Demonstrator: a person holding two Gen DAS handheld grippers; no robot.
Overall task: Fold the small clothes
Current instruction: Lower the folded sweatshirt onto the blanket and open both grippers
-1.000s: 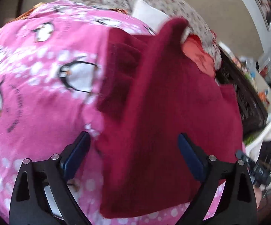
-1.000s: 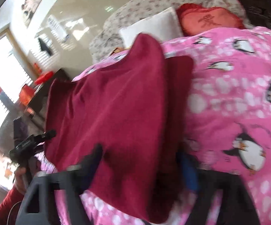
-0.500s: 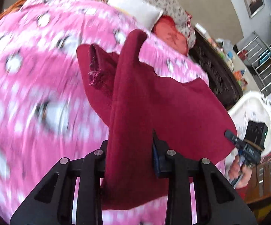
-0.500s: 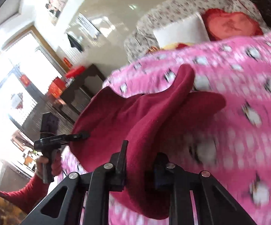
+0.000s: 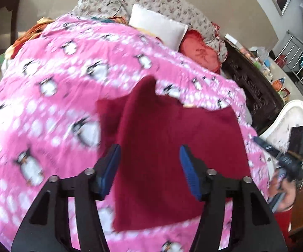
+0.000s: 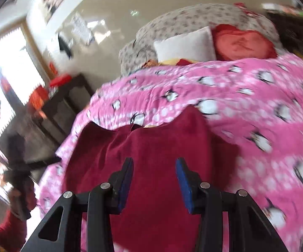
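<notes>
- My left gripper [image 5: 149, 168] and right gripper [image 6: 154, 182] both hang released, jaws apart, above the cloth and holding nothing.
- The dark red garment [image 5: 172, 147] lies partly folded on the near edge of the pink penguin blanket [image 5: 57, 84].
- For a neat next fold, I'd pinch matching corners and carry them over evenly.

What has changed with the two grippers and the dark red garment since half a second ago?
Both grippers let go. The left gripper and the right gripper were shut on a raised fold of the dark red garment; now both are open and the garment lies flatter. The pink penguin blanket and white pillow stayed.
</notes>
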